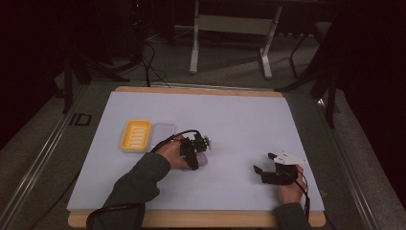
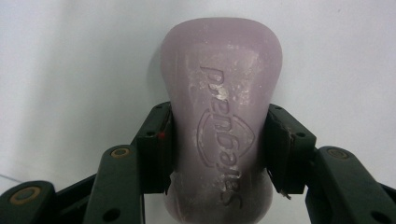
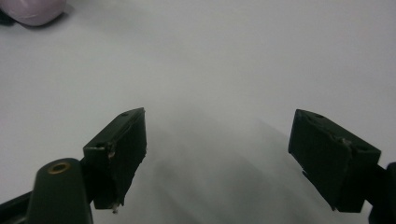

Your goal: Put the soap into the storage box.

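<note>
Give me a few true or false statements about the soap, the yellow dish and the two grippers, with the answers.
1. The left gripper is clamped on the pale purple soap bar. True.
2. The right gripper holds the soap. False: its jaws stand open over bare table.
3. The yellow soap dish has the soap in it. False: the dish is empty; the soap is to its right.
4. A clear lid lies beside the yellow dish. True.
</note>
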A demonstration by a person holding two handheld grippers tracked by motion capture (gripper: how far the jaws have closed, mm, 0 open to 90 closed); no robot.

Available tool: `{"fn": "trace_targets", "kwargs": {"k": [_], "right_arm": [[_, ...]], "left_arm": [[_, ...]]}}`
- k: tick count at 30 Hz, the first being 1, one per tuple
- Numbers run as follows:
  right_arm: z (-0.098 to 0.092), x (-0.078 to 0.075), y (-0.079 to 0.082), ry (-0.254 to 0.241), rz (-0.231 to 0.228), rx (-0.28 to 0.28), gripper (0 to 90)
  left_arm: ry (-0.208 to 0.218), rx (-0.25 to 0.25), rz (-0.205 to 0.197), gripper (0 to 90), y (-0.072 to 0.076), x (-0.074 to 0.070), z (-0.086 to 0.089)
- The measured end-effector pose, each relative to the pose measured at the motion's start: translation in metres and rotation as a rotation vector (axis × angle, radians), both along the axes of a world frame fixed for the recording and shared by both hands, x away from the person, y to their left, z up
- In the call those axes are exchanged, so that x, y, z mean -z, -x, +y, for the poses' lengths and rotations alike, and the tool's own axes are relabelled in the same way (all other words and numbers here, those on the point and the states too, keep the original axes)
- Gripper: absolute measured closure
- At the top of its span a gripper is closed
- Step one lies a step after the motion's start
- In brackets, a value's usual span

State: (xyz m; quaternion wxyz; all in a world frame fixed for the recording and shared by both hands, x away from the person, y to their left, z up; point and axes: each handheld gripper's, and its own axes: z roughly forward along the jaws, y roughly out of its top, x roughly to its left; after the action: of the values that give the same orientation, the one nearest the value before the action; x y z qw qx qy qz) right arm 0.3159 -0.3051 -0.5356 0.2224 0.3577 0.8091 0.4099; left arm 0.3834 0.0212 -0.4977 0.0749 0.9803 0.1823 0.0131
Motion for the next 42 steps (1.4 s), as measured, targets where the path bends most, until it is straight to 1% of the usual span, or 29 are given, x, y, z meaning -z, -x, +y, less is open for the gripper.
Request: {"fn": "trace_targets", "kwargs": {"k": [4, 5, 6, 7, 8, 10, 13, 18, 21, 22, 27, 29, 32, 35, 42], "right_arm": [[0.000, 0.000, 0.000, 0.001, 0.000, 0.000, 18.8], [0.000, 0.000, 0.000, 0.001, 0.000, 0.000, 18.8], [0.000, 0.000, 0.000, 0.001, 0.001, 0.000, 18.8], [0.000, 0.000, 0.000, 0.001, 0.001, 0.000, 18.8], [0.000, 0.000, 0.000, 0.001, 0.001, 0.000, 18.9], [0.000, 0.000, 0.000, 0.001, 0.001, -0.001, 18.9], [0.000, 0.000, 0.000, 0.001, 0.001, -0.001, 18.8], [0.000, 0.000, 0.000, 0.001, 0.002, -0.001, 18.8], [0.000, 0.000, 0.000, 0.003, 0.002, -0.001, 18.9], [0.000, 0.000, 0.000, 0.003, 0.002, 0.000, 18.9], [0.000, 0.000, 0.000, 0.001, 0.002, 0.001, 18.9], [0.000, 0.000, 0.000, 0.002, 0.002, 0.000, 18.8], [0.000, 0.000, 0.000, 0.001, 0.002, 0.000, 18.9], [0.000, 0.000, 0.000, 0.001, 0.002, 0.000, 18.8], [0.000, 0.000, 0.000, 0.002, 0.002, 0.001, 18.8]], "left_arm": [[-0.002, -0.005, 0.010, 47.7, -0.001, 0.000, -0.002], [0.010, -0.008, 0.014, 47.7, -0.002, -0.001, -0.003], [0.017, -0.009, 0.019, 45.2, -0.002, -0.002, -0.003], [0.025, -0.011, 0.022, 44.6, -0.003, -0.002, -0.004], [0.025, -0.010, 0.022, 43.9, -0.003, -0.003, -0.005], [0.015, -0.007, 0.017, 43.5, -0.003, -0.003, -0.007], [-0.017, 0.004, 0.016, 43.6, -0.003, 0.000, -0.010], [-0.015, 0.001, 0.011, 46.1, -0.004, 0.001, -0.010], [-0.031, -0.002, 0.007, 47.8, -0.004, 0.000, -0.012], [-0.045, -0.004, 0.006, 48.1, -0.003, 0.000, -0.014], [-0.061, 0.001, 0.004, 48.6, -0.002, -0.001, -0.016], [-0.060, 0.000, 0.003, 48.7, -0.002, -0.001, -0.016], [-0.045, -0.011, 0.003, 48.8, -0.003, -0.002, -0.013], [-0.039, -0.019, 0.002, 48.8, -0.004, -0.003, -0.011], [-0.030, -0.045, -0.018, 49.0, -0.007, -0.008, -0.003]]}}
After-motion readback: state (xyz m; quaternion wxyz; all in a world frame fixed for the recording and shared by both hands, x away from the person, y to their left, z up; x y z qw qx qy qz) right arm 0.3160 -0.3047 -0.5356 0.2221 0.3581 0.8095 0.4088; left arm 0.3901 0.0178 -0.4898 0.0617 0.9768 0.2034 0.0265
